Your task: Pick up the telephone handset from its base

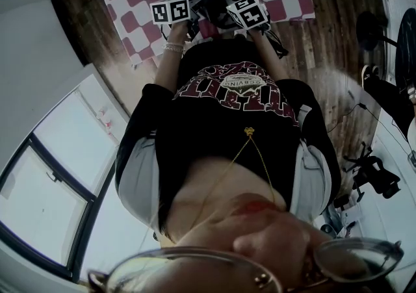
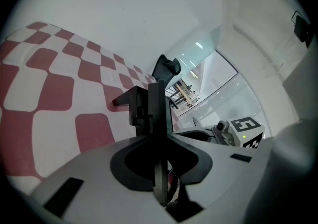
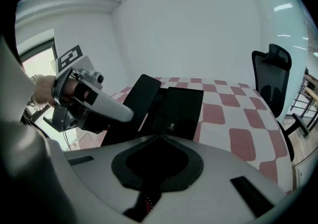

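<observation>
Right gripper view: handset [image 3: 141, 99], chair [image 3: 271, 76] beside table [image 3: 238, 118]

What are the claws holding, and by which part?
The left claw grips the handset by its long edge. The right claw holds nothing.

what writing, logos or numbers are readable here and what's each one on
Nothing can be read for certain.
shirt: red lettering, upside down in the head view, too blurred to read.
telephone base: small pale logo, too small to read.
marker cubes: black-and-white square patterns, no words.
</observation>
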